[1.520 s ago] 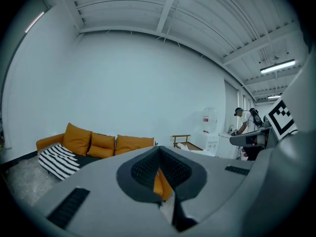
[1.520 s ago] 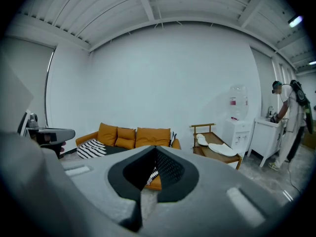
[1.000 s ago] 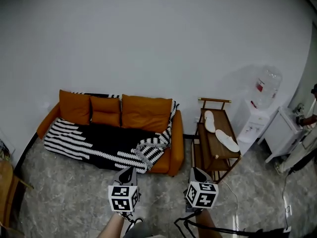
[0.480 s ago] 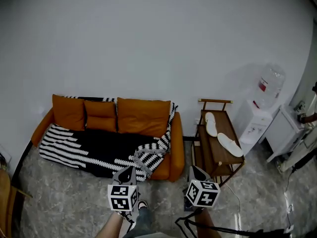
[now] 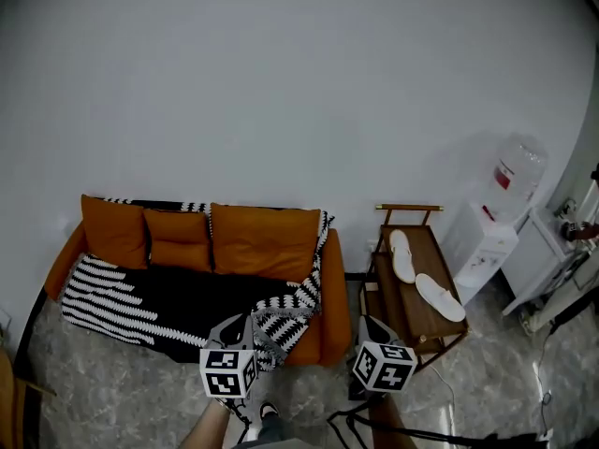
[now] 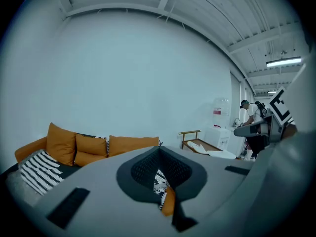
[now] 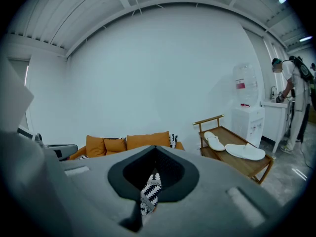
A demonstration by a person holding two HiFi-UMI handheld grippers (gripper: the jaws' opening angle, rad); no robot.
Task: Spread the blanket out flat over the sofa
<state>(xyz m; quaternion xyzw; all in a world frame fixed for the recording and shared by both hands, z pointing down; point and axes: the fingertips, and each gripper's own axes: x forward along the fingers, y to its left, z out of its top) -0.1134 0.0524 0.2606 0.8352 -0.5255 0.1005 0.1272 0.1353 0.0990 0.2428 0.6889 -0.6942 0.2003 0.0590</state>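
**A:** On the sofa (image 5: 331, 293), how does the blanket (image 5: 182, 297) lie?

**B:** Across the seat and over its front edge, rumpled at the right end.

**A:** And the pose?

**B:** Left gripper (image 5: 234, 329) and right gripper (image 5: 373, 331) are held side by side, tipped slightly down toward the sofa. Both are clenched and empty.

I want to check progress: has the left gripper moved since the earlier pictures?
Yes. The left gripper has come closer to the sofa.
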